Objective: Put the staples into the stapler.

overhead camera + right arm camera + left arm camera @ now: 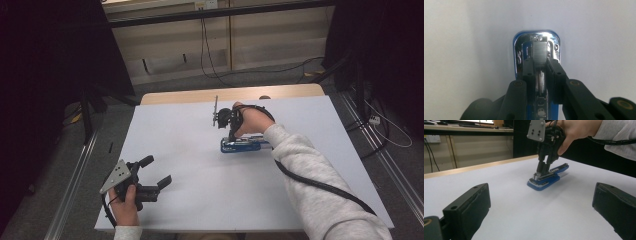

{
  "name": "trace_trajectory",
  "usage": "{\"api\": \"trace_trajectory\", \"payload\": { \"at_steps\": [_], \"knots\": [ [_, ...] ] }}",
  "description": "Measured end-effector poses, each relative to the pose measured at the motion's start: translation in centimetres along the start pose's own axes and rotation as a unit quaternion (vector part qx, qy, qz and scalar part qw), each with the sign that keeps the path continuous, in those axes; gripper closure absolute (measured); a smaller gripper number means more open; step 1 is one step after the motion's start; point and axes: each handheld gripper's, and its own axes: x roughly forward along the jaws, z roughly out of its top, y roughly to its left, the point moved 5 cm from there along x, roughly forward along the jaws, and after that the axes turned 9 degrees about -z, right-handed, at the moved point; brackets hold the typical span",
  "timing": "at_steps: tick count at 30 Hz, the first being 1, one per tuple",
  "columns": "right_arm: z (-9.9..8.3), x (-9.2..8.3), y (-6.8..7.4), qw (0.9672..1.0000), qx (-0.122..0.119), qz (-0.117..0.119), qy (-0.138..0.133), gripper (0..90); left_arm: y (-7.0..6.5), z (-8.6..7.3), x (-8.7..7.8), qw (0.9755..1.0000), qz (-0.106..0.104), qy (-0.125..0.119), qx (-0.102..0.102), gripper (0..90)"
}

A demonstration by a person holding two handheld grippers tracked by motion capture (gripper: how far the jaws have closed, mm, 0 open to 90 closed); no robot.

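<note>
Stapler, blue plastic body with a chrome metal staple channel (242, 145), lies flat on the white-covered desk (200, 200), right of centre and nearer the far edge than the near one. Its length runs roughly parallel to the far edge. In the left gripper view the upper arm of the stapler (546, 176) is lifted at a shallow angle off the blue base, hinge end pointing away from the camera.

Desk: white sheet over a light wooden top; a strip of bare wood shows along the far edge.

Right hand (252, 121) holds the right tool (233, 137) pointing down onto the stapler's left end. In the right gripper view the two black jaws of the right tool (541, 75) stand close together, set on either side of the narrow metal strip in the chrome channel. A block of grey staples (540, 53) sits just ahead of the jaw tips. Jaws appear to touch the strip's sides; firm grip cannot be confirmed.

Left hand (125, 202) rests near the desk's near-left corner, well apart from the stapler, holding the left tool (155, 172). Its jaws are spread wide with nothing between them; pads (477, 206) hover just above the white surface.
</note>
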Motion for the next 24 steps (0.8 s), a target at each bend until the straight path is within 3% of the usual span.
{"api": "trace_trajectory", "payload": {
  "at_steps": [4, 6, 7, 8, 24],
  "knots": [
    [0.06, 0.04, -0.04, 1.0, 0.001, 0.001, -0.004, 78.5, 0.06, 0.03, -0.05, 1.0, 0.003, 0.001, 0.004, 1.7],
    [0.07, 0.08, -0.03, 1.0, 0.001, 0.001, -0.004, 78.4, 0.06, 0.03, -0.04, 1.0, -0.007, 0.002, 0.006, 1.7],
    [0.07, 0.08, -0.03, 1.0, 0.001, 0.001, -0.004, 78.4, 0.11, 0.04, -0.05, 1.0, 0.001, 0.001, 0.008, 1.7],
    [0.1, 0.11, -0.03, 1.0, 0.002, 0.002, -0.005, 78.5, 0.01, -0.01, -0.04, 1.0, 0.0, 0.002, 0.0, 1.7],
    [0.24, 0.12, -0.09, 0.9999, 0.009, 0.002, -0.013, 77.1, 0.03, -0.04, 0.06, 1.0, 0.001, 0.003, 0.002, 1.7]
  ]
}}
